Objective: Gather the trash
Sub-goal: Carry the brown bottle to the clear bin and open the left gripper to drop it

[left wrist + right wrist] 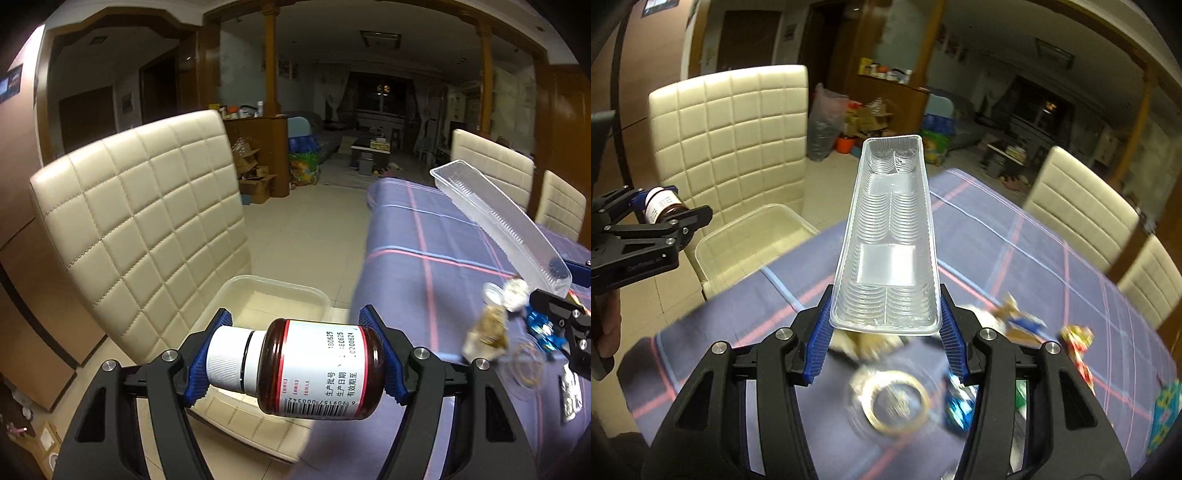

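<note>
My left gripper [295, 354] is shut on a brown medicine bottle [314, 369] with a white cap and label, held sideways above the chair seat, near a clear plastic bin [273, 299] on that seat. The left gripper [661, 210], bottle [663, 205] and bin [753, 240] also show in the right wrist view. My right gripper [886, 332] is shut on a long clear plastic tray [890, 240], held up over the table. The tray [498, 225] shows at the right of the left wrist view.
A purple plaid tablecloth [1015, 251] covers the table, with wrappers [1078, 350], a clear lid with a gold ring [894, 406] and other scraps lying on it. Cream quilted chairs [140, 221] stand around the table. Tiled floor lies beyond.
</note>
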Action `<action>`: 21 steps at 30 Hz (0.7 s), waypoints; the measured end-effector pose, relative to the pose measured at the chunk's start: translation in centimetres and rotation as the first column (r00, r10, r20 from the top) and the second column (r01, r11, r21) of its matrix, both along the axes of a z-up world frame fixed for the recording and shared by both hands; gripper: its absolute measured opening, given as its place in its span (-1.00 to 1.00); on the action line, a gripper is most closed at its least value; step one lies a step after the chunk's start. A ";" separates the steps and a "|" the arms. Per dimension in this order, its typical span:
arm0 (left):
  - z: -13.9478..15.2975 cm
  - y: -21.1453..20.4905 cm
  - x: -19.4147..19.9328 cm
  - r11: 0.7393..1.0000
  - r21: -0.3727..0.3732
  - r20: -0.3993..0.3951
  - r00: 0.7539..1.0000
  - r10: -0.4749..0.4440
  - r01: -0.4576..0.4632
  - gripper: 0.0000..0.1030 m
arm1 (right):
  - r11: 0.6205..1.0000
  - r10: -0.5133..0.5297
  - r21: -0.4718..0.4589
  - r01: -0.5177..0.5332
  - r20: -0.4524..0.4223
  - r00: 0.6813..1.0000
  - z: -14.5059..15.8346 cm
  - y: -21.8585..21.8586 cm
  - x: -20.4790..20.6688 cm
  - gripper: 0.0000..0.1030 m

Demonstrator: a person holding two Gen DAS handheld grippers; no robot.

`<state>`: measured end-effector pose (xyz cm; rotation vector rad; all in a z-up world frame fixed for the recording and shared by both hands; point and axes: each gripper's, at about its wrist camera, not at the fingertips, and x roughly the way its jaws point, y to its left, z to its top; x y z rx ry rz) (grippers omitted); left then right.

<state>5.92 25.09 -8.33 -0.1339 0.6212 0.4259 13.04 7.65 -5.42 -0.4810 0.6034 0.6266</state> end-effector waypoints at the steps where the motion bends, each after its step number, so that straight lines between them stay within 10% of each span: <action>1: -0.1 0.6 0.2 1.000 -0.002 -0.002 1.000 0.005 -0.005 0.35 | 1.000 0.006 -0.006 -0.006 0.002 1.000 0.0 1.0 0.2 0.04; 21: -2.3 9.5 4.2 0.993 0.092 -0.018 0.997 0.074 -0.072 0.35 | 0.988 0.110 -0.113 -0.109 0.001 0.994 -3.3 16.5 4.9 0.06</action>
